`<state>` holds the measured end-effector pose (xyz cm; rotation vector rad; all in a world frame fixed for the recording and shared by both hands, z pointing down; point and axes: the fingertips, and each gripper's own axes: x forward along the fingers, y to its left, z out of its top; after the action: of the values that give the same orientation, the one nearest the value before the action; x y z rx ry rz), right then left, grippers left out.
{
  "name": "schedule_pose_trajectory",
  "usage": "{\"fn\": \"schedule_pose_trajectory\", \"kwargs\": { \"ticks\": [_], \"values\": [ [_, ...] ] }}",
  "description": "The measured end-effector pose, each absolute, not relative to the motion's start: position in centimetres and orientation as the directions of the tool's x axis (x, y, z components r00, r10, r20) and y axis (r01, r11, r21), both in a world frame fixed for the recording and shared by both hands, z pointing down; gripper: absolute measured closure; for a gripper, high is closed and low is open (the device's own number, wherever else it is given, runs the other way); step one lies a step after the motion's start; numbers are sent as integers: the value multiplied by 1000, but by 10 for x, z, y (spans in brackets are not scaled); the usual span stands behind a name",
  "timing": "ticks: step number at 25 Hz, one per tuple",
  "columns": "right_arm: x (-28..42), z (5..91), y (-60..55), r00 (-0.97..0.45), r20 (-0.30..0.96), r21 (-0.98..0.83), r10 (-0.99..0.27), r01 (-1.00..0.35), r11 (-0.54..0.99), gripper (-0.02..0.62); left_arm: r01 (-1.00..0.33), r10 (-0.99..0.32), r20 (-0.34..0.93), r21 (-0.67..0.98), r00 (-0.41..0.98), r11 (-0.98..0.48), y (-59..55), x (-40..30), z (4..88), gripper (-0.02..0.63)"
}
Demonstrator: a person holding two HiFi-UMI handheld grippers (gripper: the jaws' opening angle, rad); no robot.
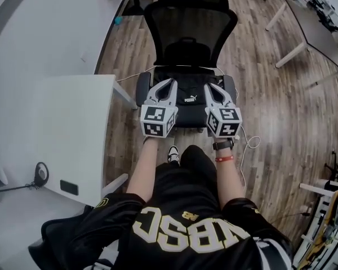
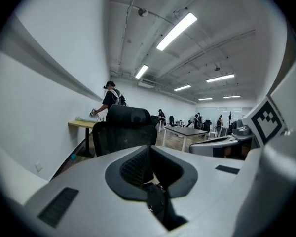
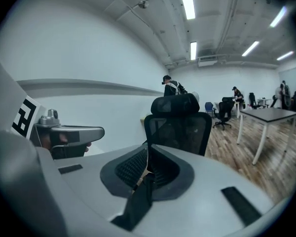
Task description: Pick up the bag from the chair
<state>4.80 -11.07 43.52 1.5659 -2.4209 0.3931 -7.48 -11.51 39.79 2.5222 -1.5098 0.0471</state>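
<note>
bag (image 1: 189, 109), black, lies on the chair (image 1: 190, 24) seat, contents hidden.

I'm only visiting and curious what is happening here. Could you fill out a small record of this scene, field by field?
Setting: office, wooden floor
Bag: black, on the seat of the black chair, not gripped
Left gripper: fingers together, empty, pointing toward the chair's backrest
Right gripper: fingers together, empty, beside the left one
Nearby: white table left of the chair; white cable on the floor
</note>
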Motion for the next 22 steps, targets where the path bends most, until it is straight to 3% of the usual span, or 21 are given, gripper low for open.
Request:
{"fn": "schedule_pose_trajectory", "kwargs": {
  "ticks": [11, 19, 22],
  "values": [
    [53, 529, -195, -385, 503, -137, -773, -919, 369, 512, -873, -806, 336, 224, 487, -433, -211, -65, 499, 571],
    [77, 601, -256, -392, 616, -224, -683, -919, 325, 425, -874, -708, 514, 312, 485, -372, -276, -47, 578, 444],
    [88, 635, -274, -374, 660, -249, -652, -927, 280, 364, -880, -671, 569, 325, 475, -346, -291, -43, 610, 400]
  ]
}}
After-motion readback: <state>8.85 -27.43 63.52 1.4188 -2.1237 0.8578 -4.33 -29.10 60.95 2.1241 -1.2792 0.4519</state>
